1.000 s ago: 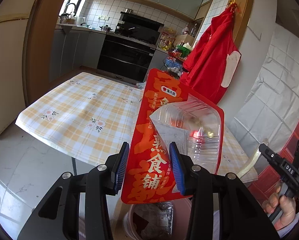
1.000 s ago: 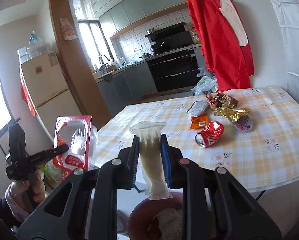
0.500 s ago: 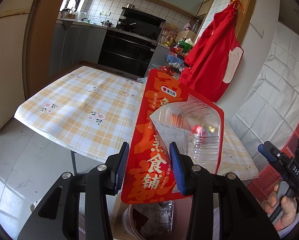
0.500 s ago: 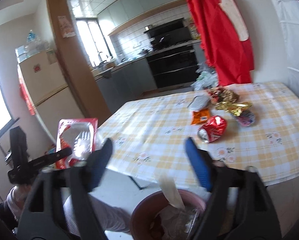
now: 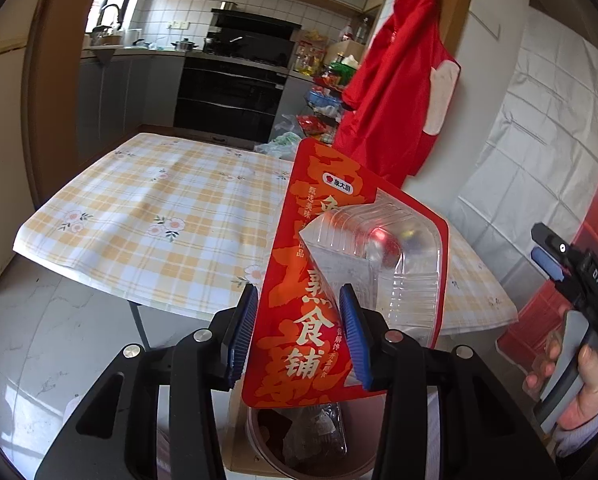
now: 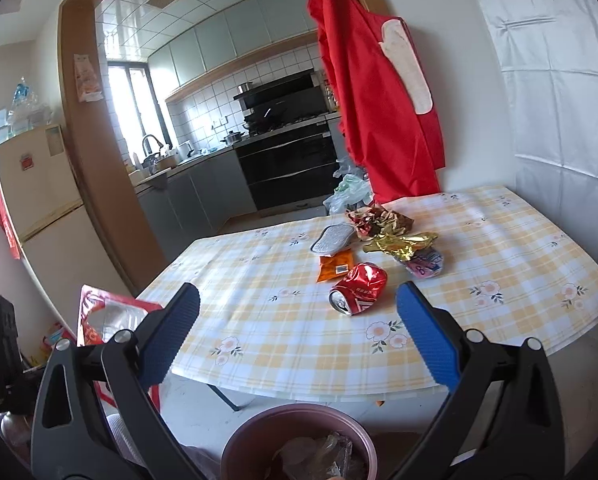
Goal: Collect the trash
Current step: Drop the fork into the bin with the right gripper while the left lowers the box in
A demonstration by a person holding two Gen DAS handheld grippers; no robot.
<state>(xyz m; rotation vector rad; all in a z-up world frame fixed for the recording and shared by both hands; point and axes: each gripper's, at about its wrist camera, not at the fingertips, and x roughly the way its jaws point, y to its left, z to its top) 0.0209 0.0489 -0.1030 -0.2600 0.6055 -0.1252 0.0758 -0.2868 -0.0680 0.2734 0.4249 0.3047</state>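
Left tool [image 5: 297, 334] clamped red food packet with clear plastic tray [image 5: 339, 272], upright, directly above brown bin [image 5: 363, 408]. Right tool [image 6: 299, 340] opening, empty.

Your left tongs [image 5: 299, 334] hold a glossy red printed pack [image 5: 311, 280] with a clear ribbed plastic tray; the pads are ridged blue rubber. On the table [image 6: 499, 280], smooth checked oilcloth carries a dented shiny metal can [image 6: 359, 289] and crinkled gold foil [image 6: 401, 243]
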